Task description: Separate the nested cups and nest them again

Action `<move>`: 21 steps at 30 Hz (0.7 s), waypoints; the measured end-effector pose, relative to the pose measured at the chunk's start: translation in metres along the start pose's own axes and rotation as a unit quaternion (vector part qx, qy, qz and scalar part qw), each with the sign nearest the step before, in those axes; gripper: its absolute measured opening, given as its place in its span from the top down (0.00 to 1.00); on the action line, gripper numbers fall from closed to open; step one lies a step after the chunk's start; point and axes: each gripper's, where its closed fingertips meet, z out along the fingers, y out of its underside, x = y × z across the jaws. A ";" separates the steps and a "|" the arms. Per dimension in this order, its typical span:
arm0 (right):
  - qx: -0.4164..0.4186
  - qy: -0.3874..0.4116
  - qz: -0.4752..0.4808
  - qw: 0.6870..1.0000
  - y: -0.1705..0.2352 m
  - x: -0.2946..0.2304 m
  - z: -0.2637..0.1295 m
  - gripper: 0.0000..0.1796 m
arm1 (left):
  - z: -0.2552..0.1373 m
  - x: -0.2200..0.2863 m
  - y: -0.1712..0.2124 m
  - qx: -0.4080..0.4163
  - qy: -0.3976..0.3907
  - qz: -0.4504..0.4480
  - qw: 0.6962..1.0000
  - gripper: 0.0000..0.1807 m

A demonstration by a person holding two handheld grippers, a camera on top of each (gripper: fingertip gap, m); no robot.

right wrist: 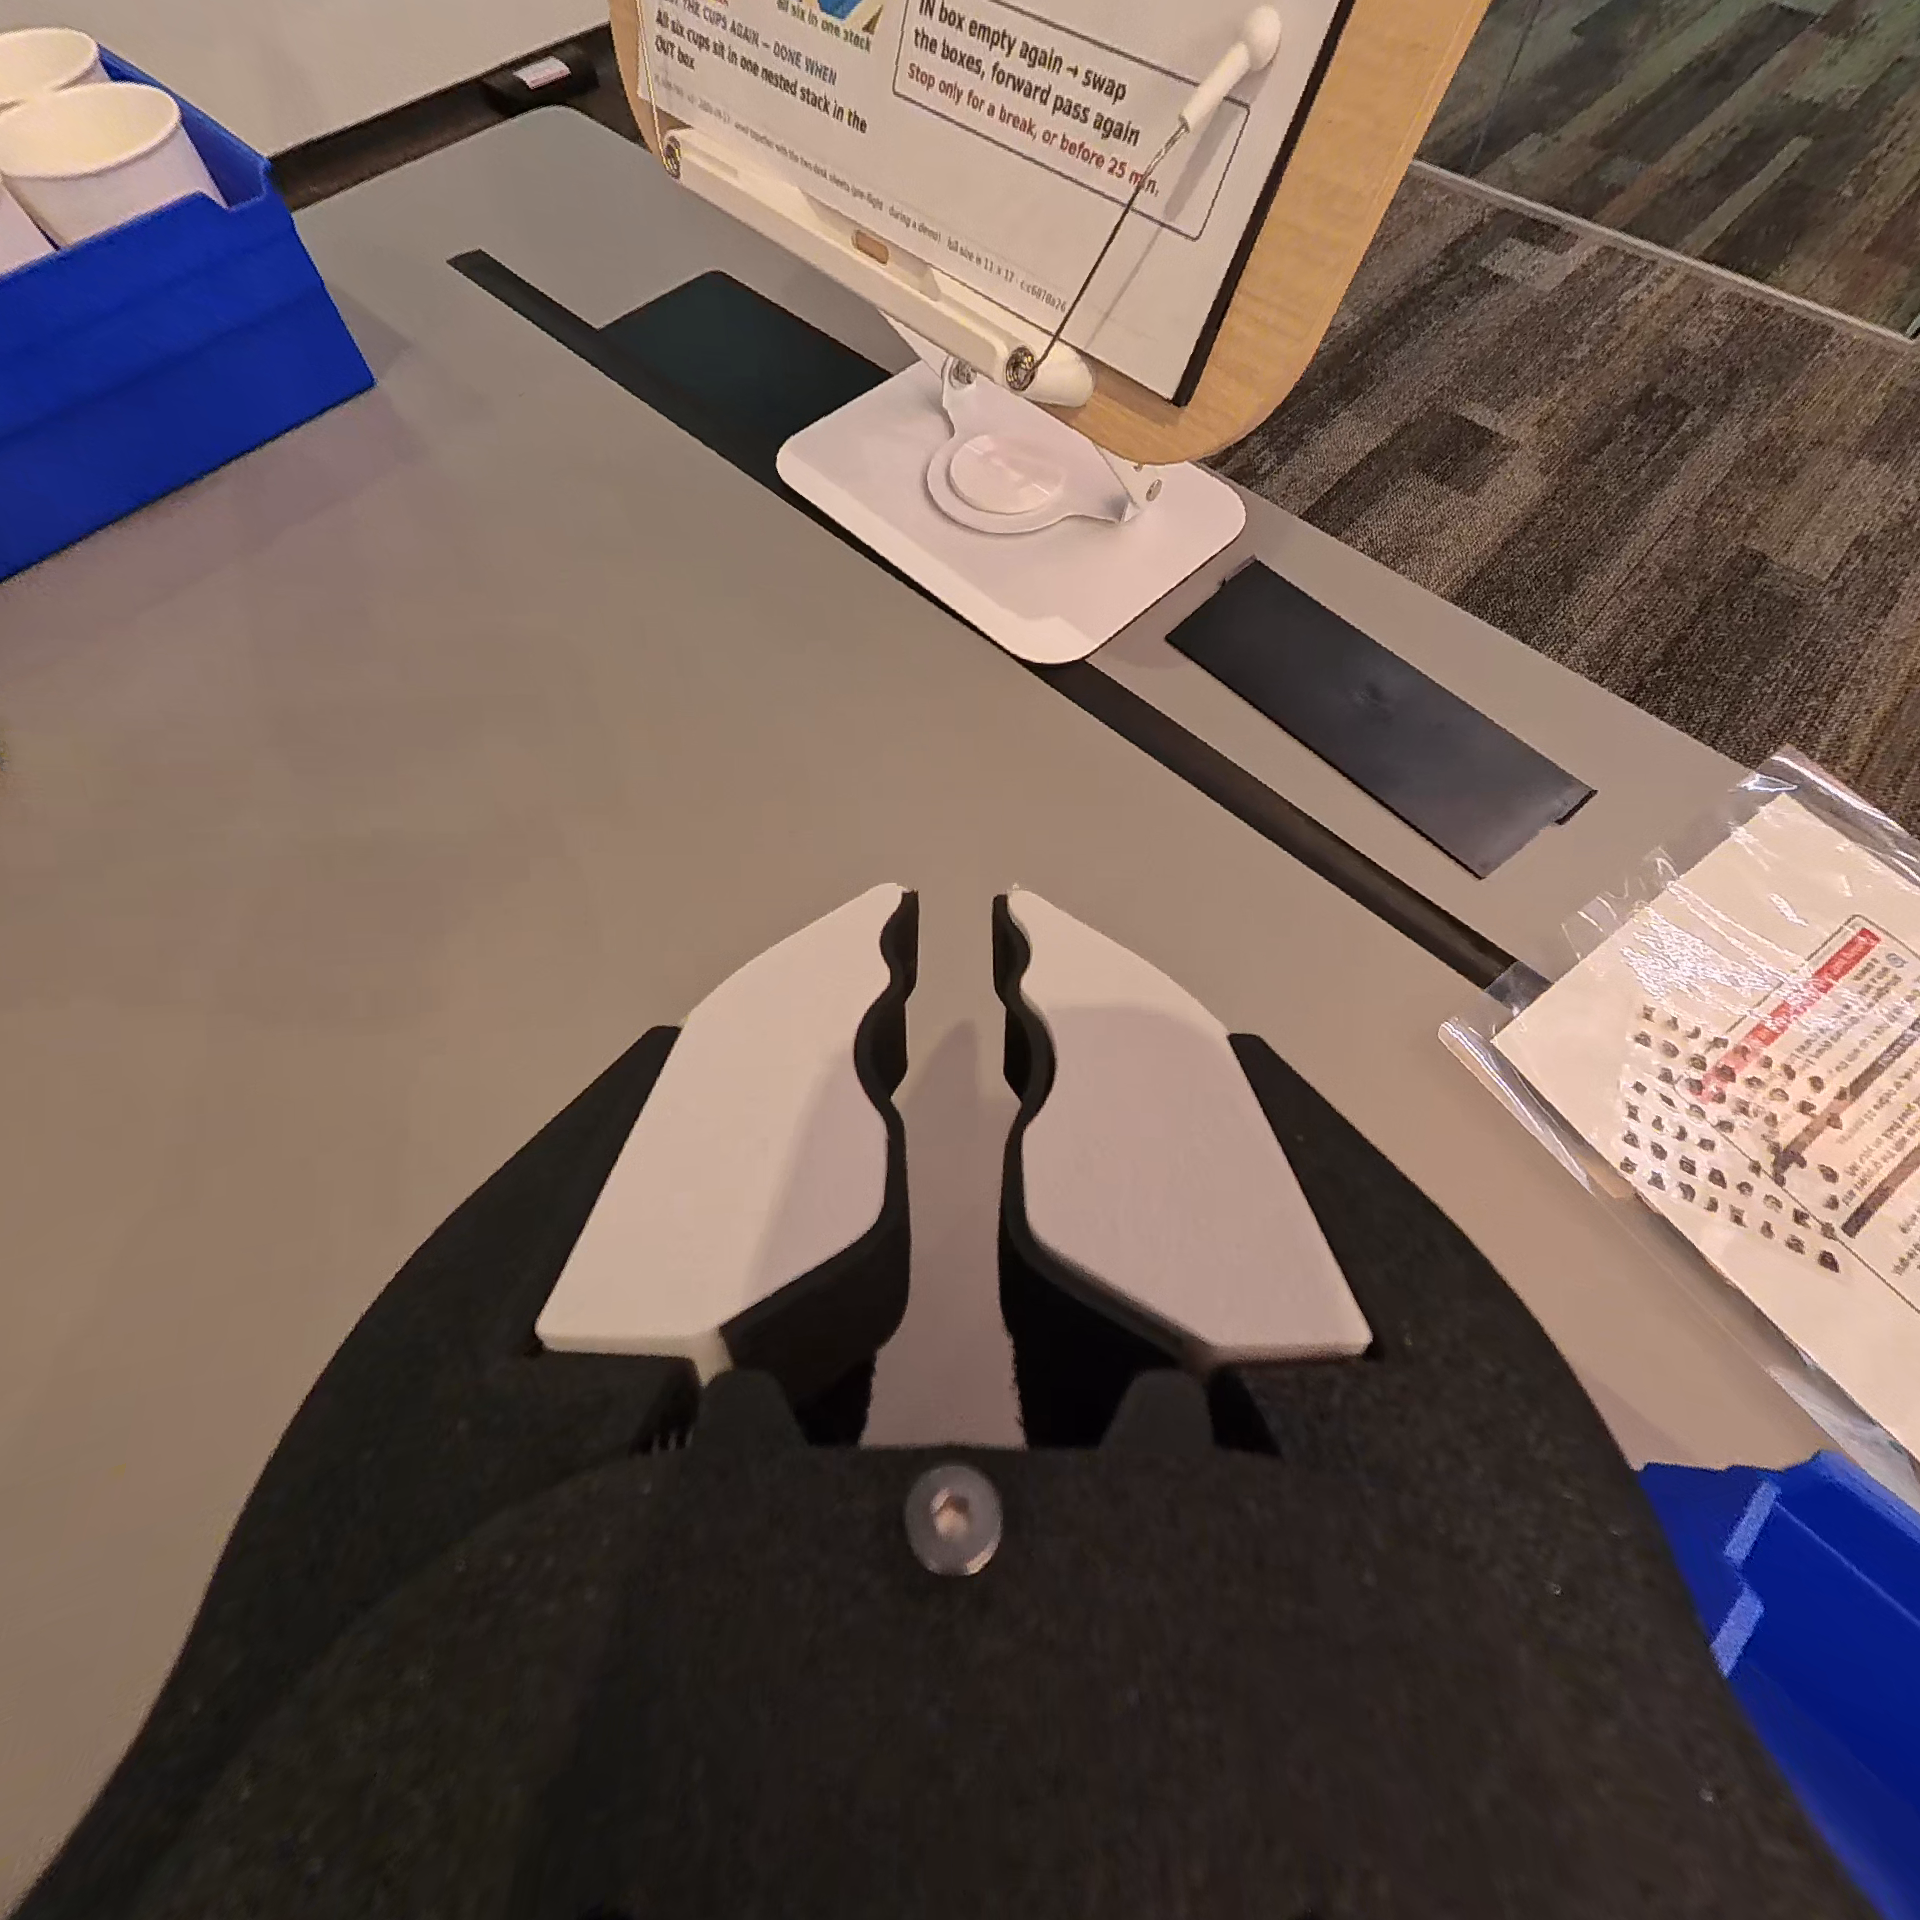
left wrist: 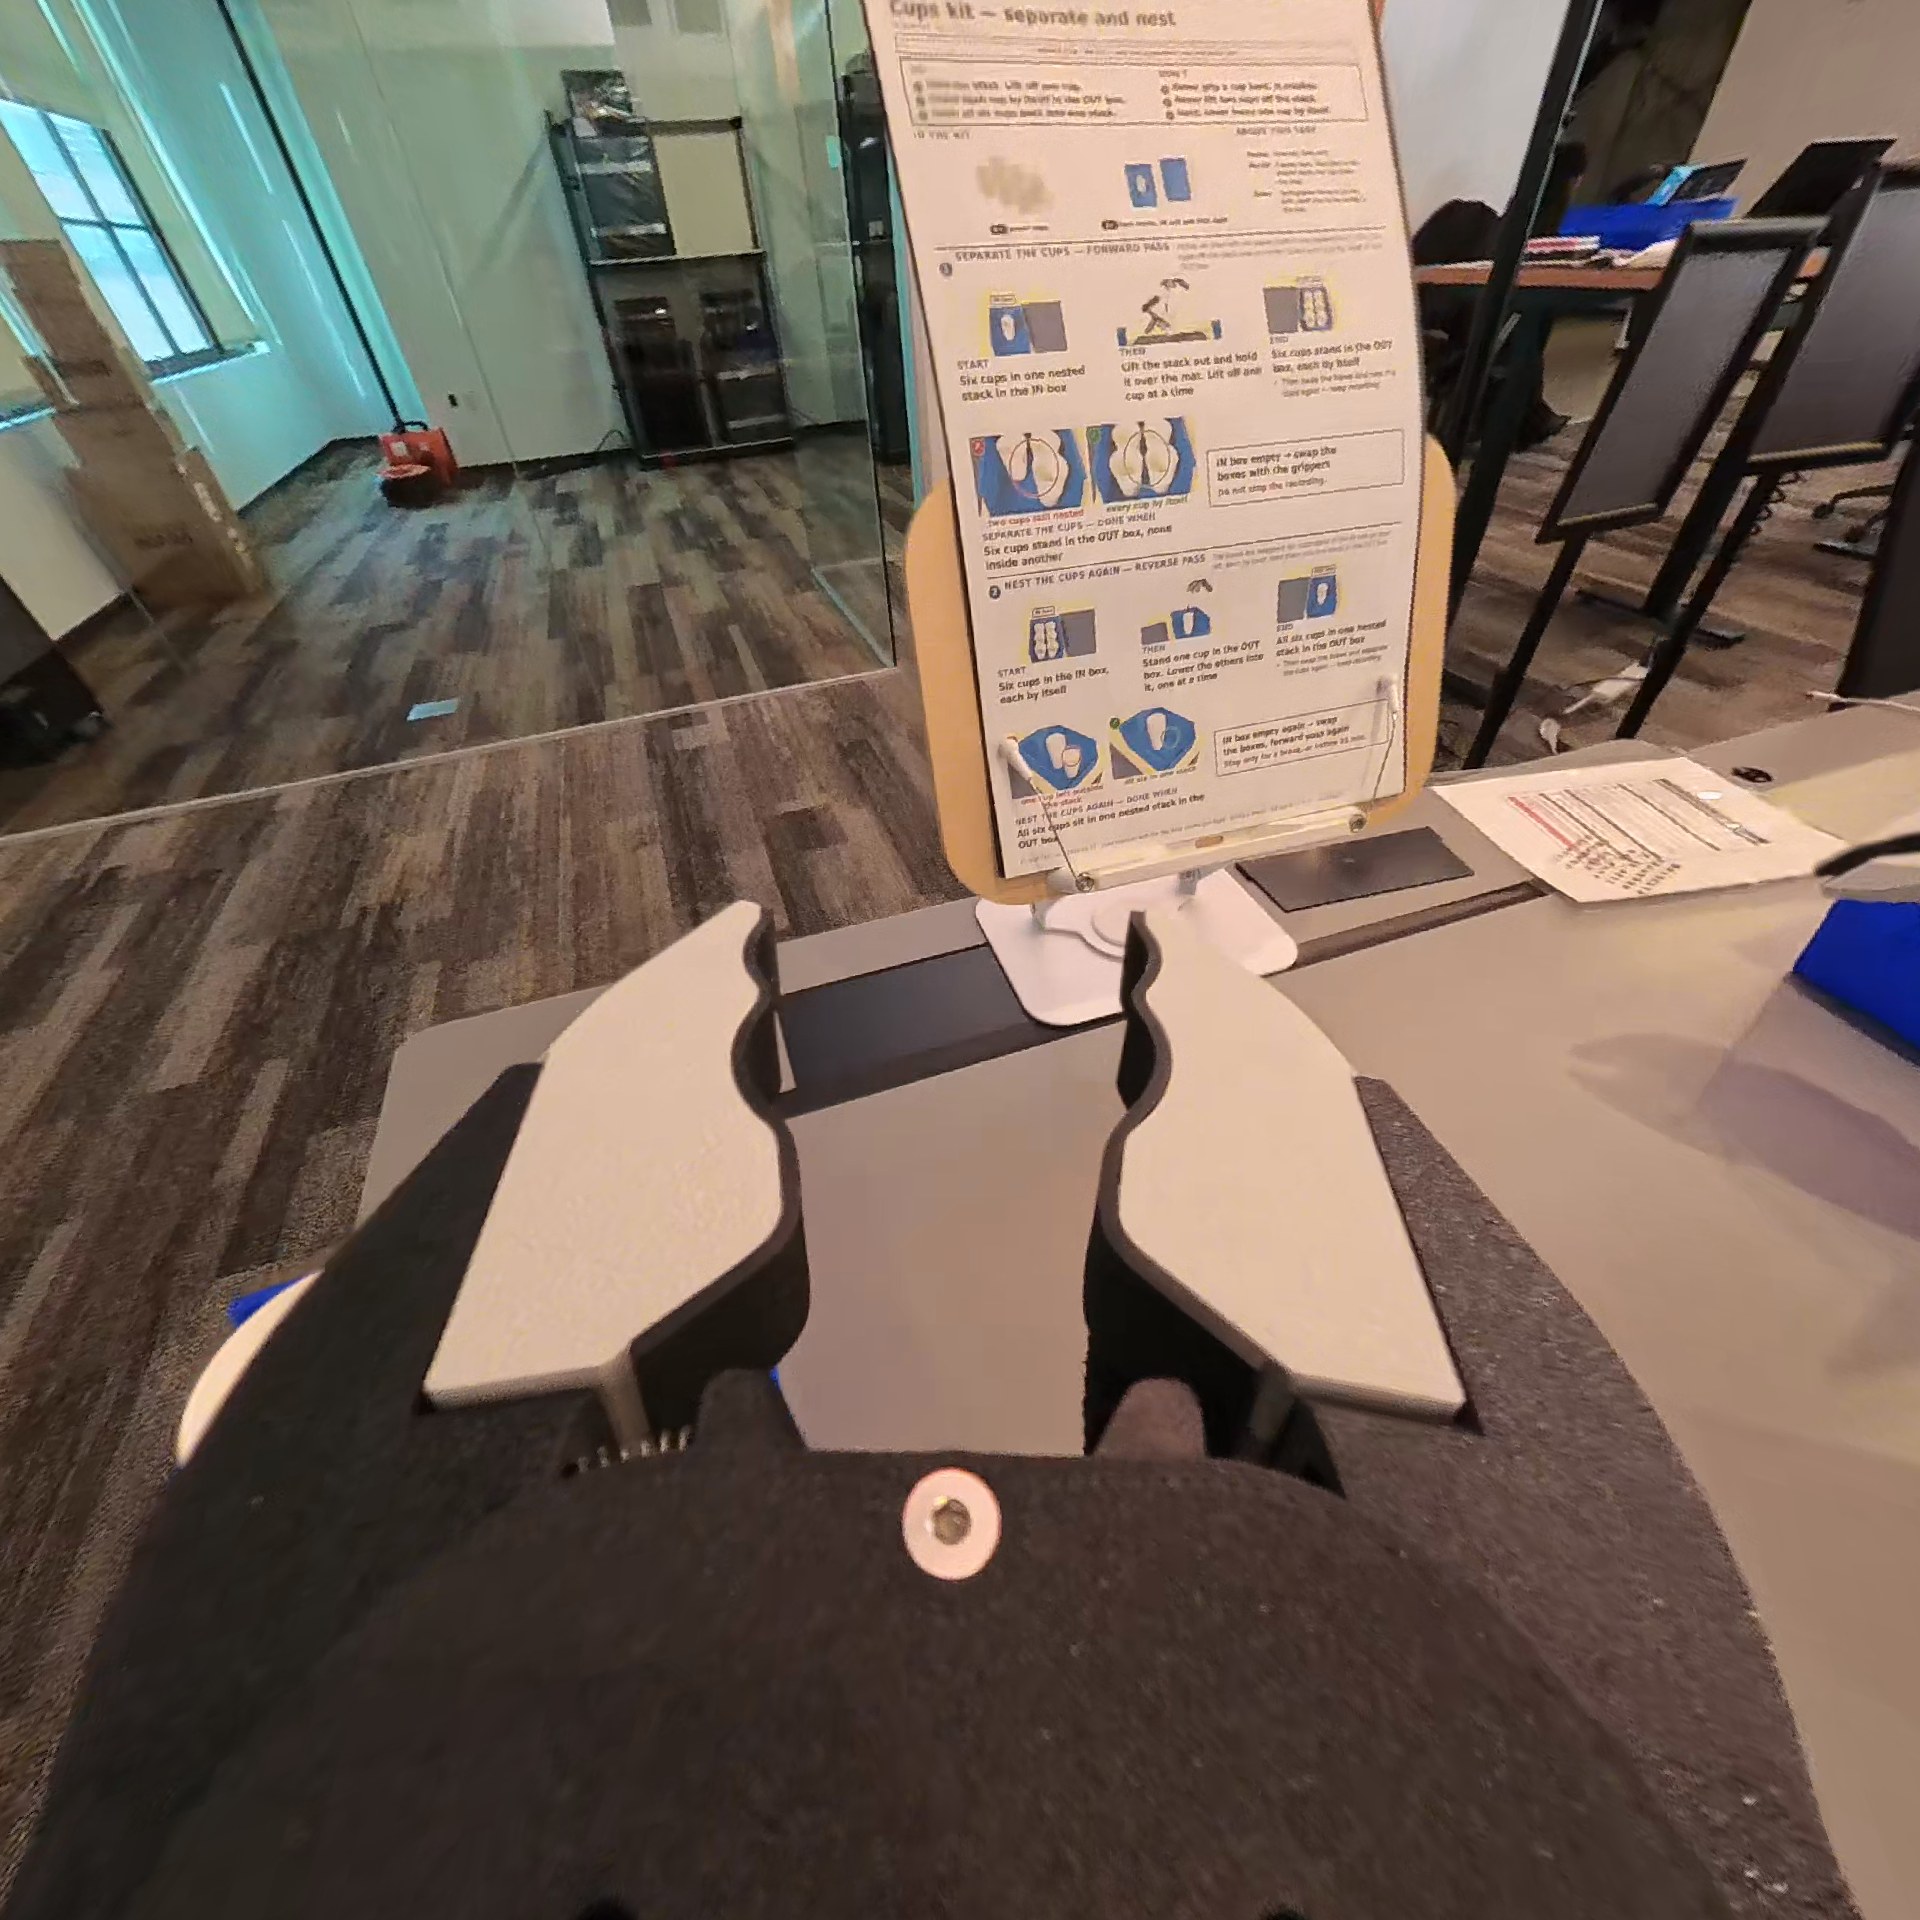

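Cups [right wrist: 99, 156] stand loose in the blue bin [right wrist: 156, 343] at the desk's far left. Neither claw holds anything: left gripper [left wrist: 948, 971] gapes wide, right gripper [right wrist: 956, 902] nearly pinched (a slit remains). I'd spread the right one before reaching for a rim.

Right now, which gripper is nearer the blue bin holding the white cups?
Left. The left gripper hangs right beside the blue bin, which peeks out at its lower left. The right gripper sees it across the table, far left.
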 end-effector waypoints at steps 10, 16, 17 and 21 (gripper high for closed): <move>-0.034 0.016 -0.001 0.999 0.014 0.009 0.021 0.93 | 0.049 -0.009 0.055 -0.026 0.026 -0.042 0.998 0.66; -0.038 0.037 0.002 0.999 0.022 0.019 0.031 0.93 | 0.067 -0.011 0.075 -0.036 0.066 -0.086 0.994 0.67; -0.038 0.039 0.003 0.999 0.023 0.020 0.033 0.93 | 0.068 -0.010 0.076 -0.034 0.069 -0.088 0.993 0.67; -0.048 0.051 0.001 0.998 0.030 0.025 0.038 0.93 | 0.068 -0.014 0.077 -0.036 0.062 -0.080 0.994 0.67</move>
